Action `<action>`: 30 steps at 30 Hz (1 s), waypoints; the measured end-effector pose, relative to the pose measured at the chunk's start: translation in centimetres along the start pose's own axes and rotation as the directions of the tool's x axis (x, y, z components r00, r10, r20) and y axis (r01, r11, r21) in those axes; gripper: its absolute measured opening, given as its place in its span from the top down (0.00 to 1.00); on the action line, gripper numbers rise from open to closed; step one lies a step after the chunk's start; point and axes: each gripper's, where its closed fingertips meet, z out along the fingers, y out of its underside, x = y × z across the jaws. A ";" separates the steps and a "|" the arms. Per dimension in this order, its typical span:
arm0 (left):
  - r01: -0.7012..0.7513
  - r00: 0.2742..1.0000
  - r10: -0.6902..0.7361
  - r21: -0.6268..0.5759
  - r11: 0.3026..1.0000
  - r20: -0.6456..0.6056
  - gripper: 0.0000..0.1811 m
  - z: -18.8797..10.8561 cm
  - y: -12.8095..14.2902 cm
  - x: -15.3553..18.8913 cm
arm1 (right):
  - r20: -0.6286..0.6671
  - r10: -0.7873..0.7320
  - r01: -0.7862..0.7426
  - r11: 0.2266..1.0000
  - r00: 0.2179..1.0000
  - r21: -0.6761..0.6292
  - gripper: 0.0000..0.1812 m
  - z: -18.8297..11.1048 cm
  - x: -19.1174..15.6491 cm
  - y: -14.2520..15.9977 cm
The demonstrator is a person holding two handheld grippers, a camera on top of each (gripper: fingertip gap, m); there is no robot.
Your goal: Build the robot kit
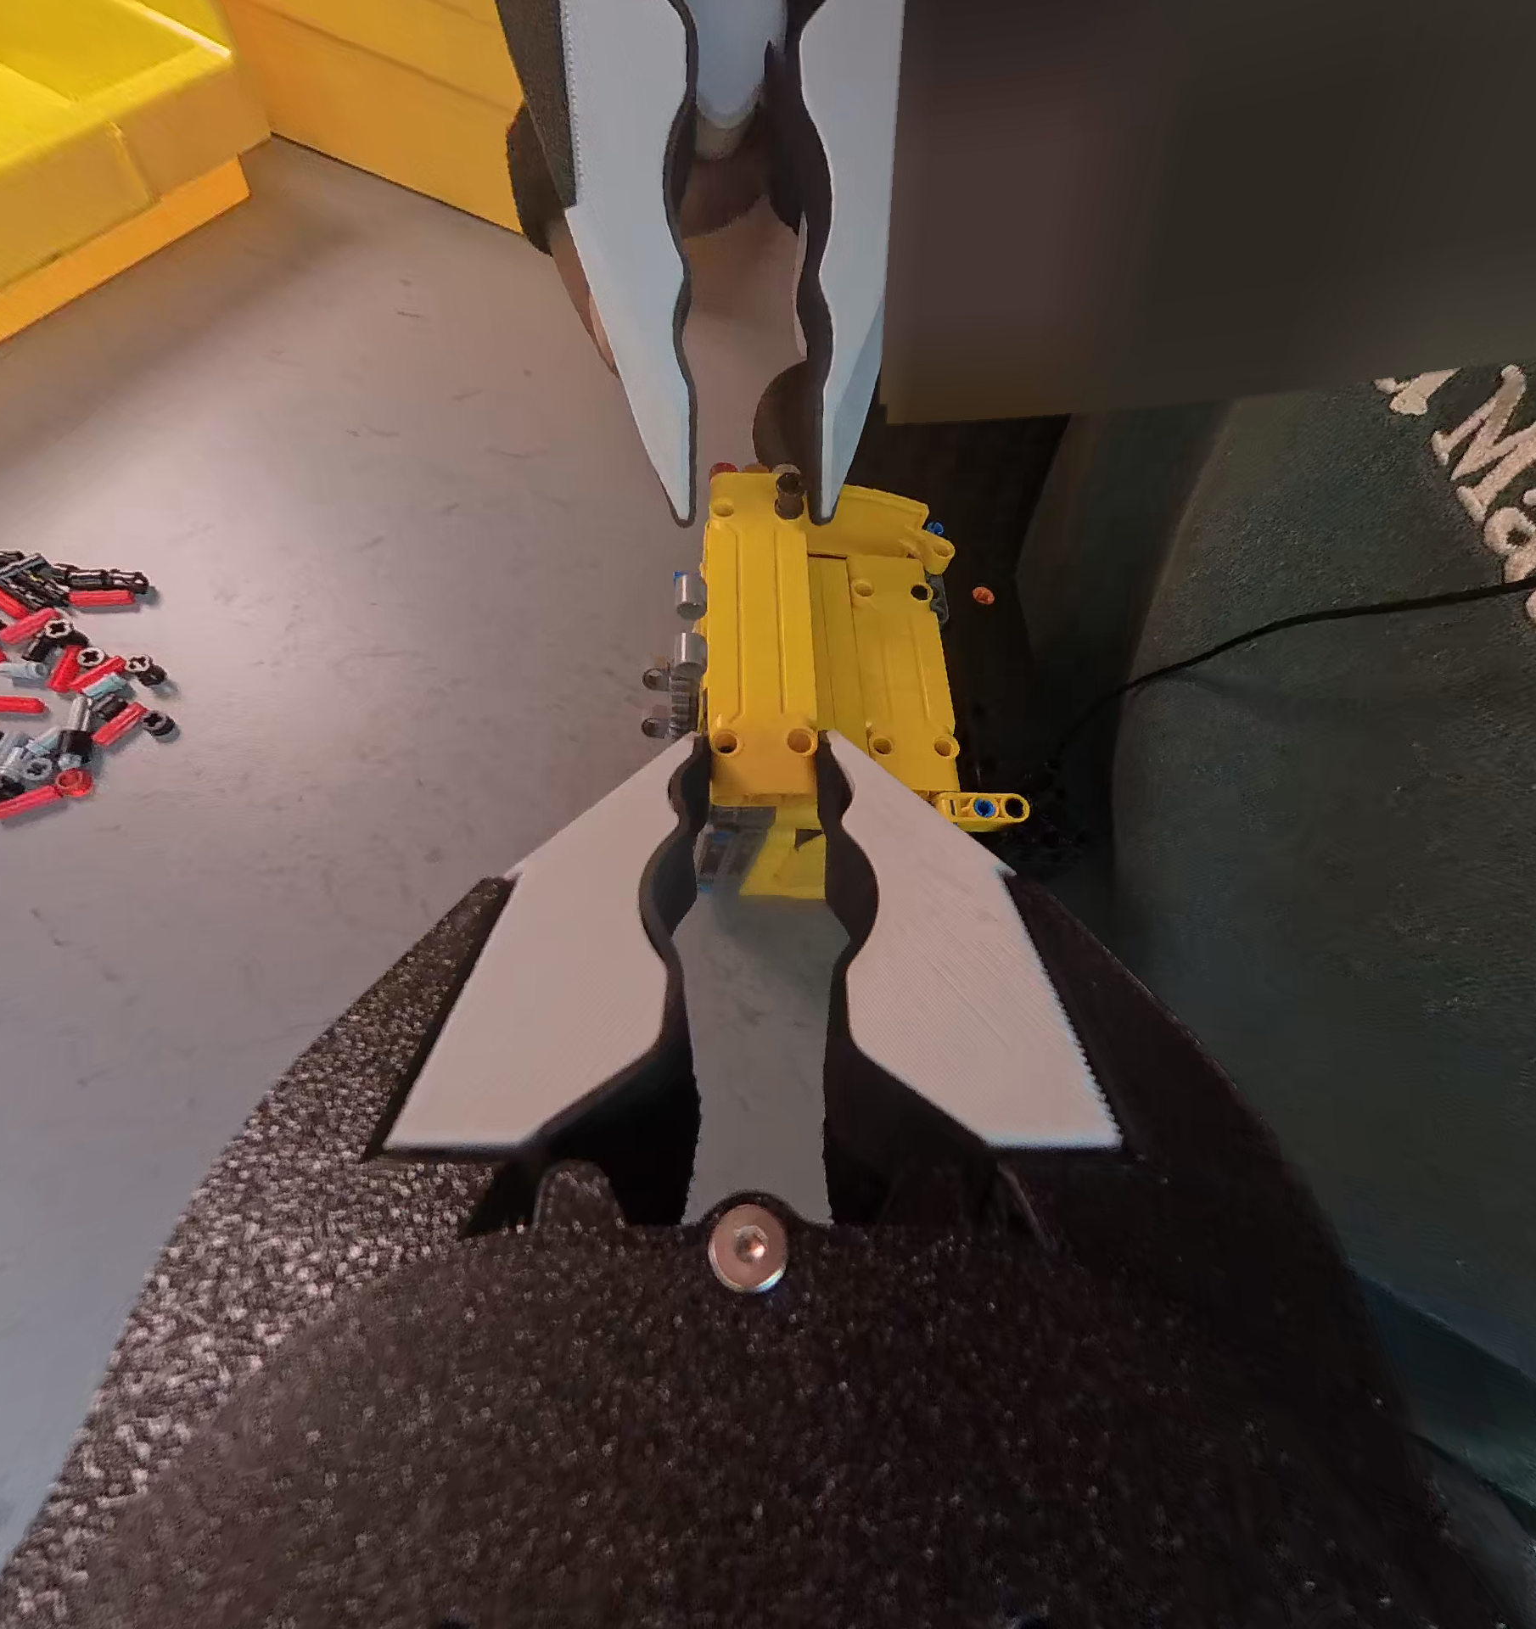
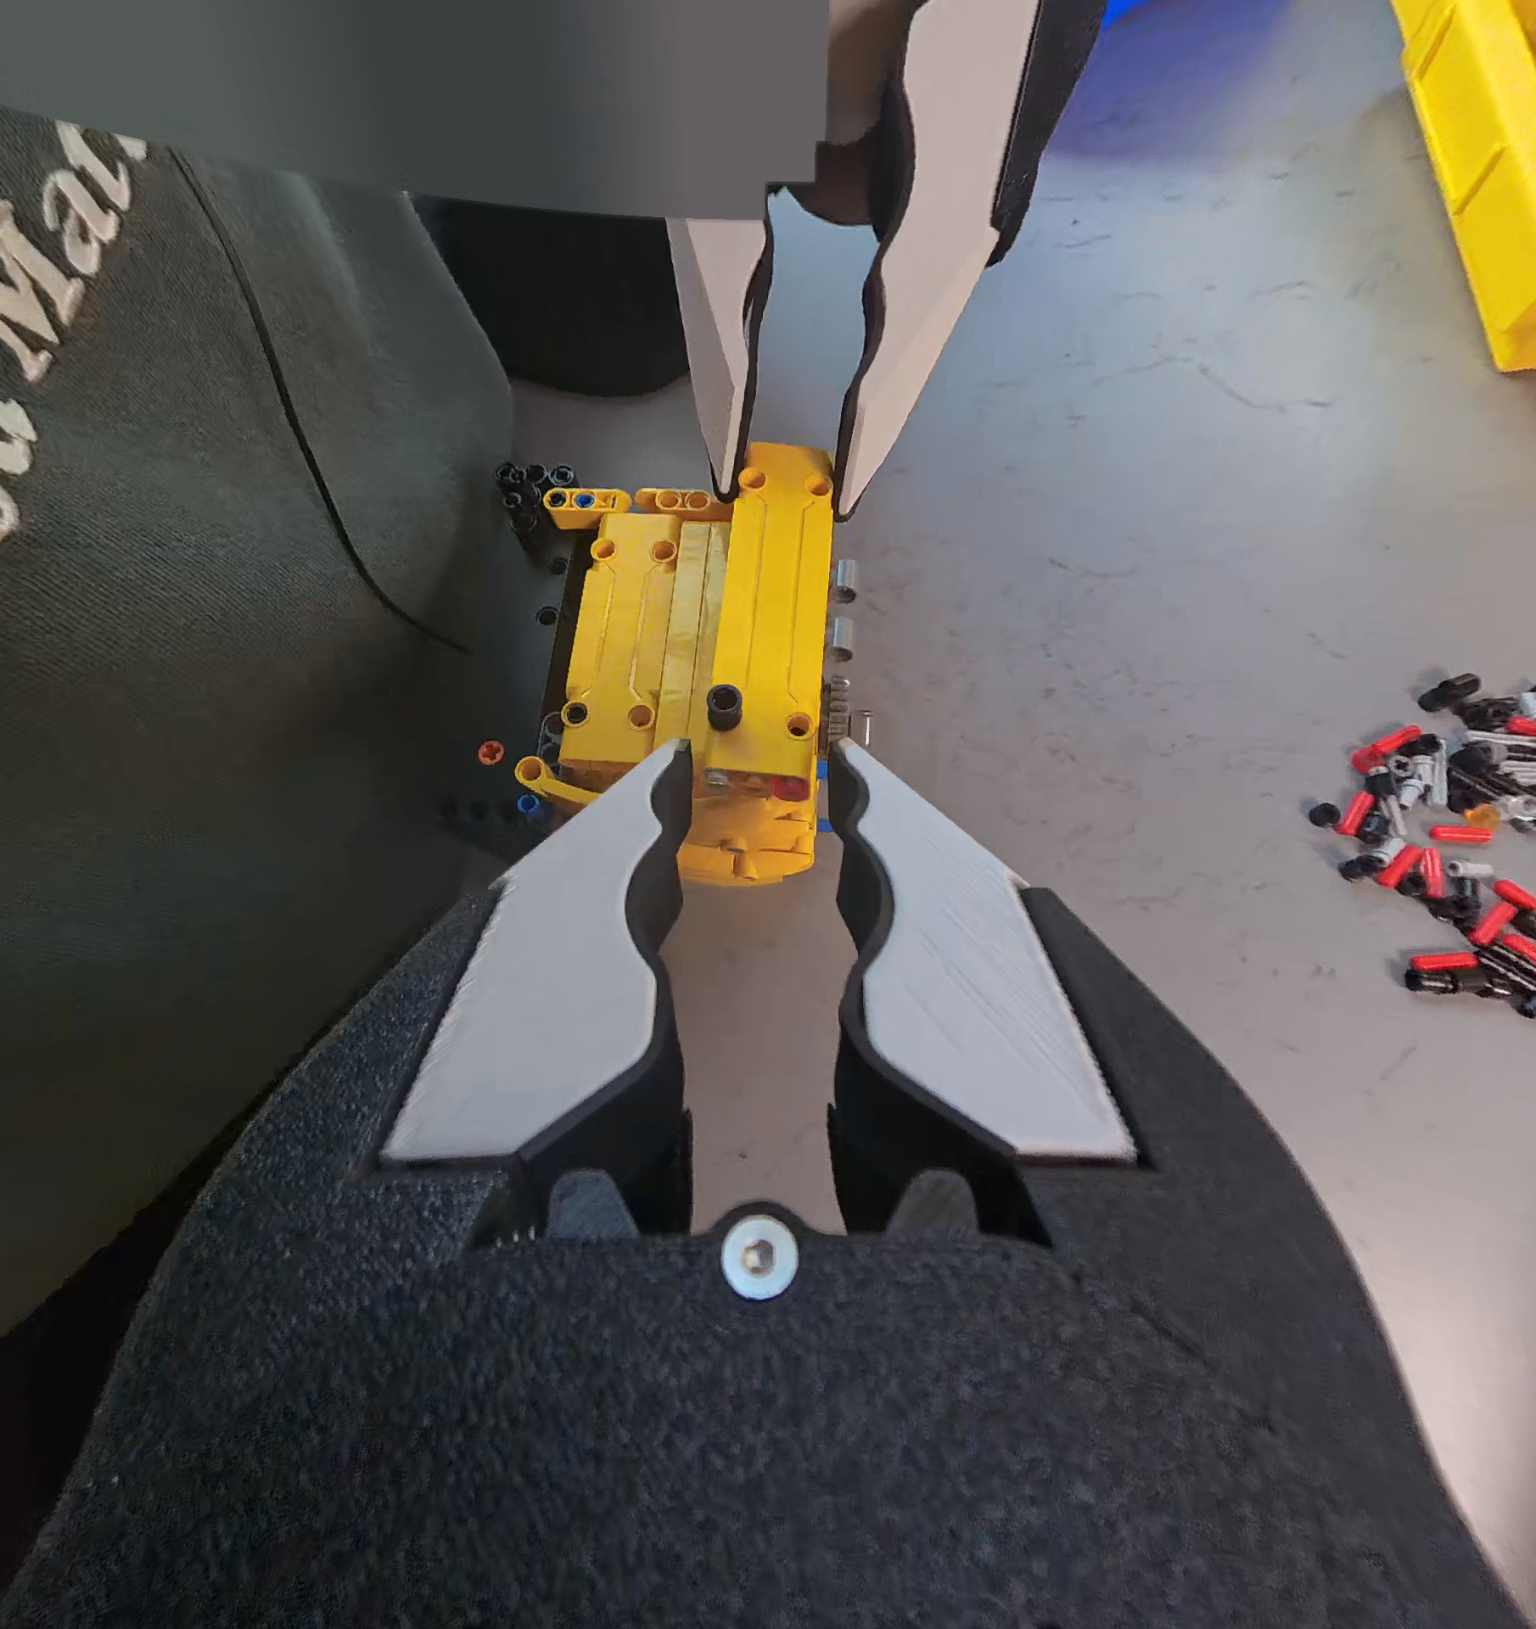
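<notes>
A yellow brick-built model (image 1: 822, 652) lies on the grey table next to a person's dark garment. My left gripper (image 1: 758, 747) is shut on one end of its raised yellow panel. It also shows in the right wrist view (image 2: 784, 502), coming in from the top. My right gripper (image 2: 760, 749) straddles the opposite end of the same panel (image 2: 769, 608) with its jaws narrowly open, thin gaps on both sides. A short black pin (image 2: 725, 705) stands upright in the panel just beyond its fingertips. In the left wrist view the right gripper (image 1: 751, 518) has this pin (image 1: 787, 492) beside one finger.
A heap of small red, black and grey pins (image 1: 37, 679) lies on the table away from the model, also seen in the right wrist view (image 2: 1479, 846). Yellow bins (image 1: 86, 167) stand at the far edge. The person's dark garment (image 1: 1320, 793) borders the model. My right fingertips sit around 7 centimetres from my left ones.
</notes>
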 end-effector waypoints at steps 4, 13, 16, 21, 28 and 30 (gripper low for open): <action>0.017 1.000 -0.017 -0.001 1.000 -0.008 0.87 0.0 0.0 -0.1 | 0.005 -0.001 0.001 1.000 1.000 0.008 0.86 0.4 0.0 0.1; -0.004 1.000 0.004 -0.039 0.999 0.000 0.87 0.0 0.1 0.0 | 0.000 -0.027 0.027 1.000 1.000 0.005 0.87 0.3 -0.1 -0.4; 0.002 1.000 -0.002 -0.046 0.999 -0.002 0.87 0.0 0.1 0.0 | -0.001 -0.016 0.016 1.000 1.000 0.008 0.87 0.3 -0.1 -0.4; 0.038 0.999 -0.038 -0.042 0.998 -0.020 0.87 0.0 0.1 0.2 | 0.033 0.027 -0.027 0.999 0.999 0.018 0.87 0.4 -0.2 -0.4; 0.050 0.998 -0.052 -0.060 0.997 -0.029 0.87 0.1 0.2 0.4 | 0.038 0.035 -0.035 0.999 0.999 0.003 0.87 0.5 -0.5 -0.4; 0.076 0.996 -0.079 -0.053 0.996 -0.049 0.87 0.1 0.3 0.5 | 0.049 0.055 -0.055 0.998 0.997 0.007 0.87 0.5 -0.7 -0.4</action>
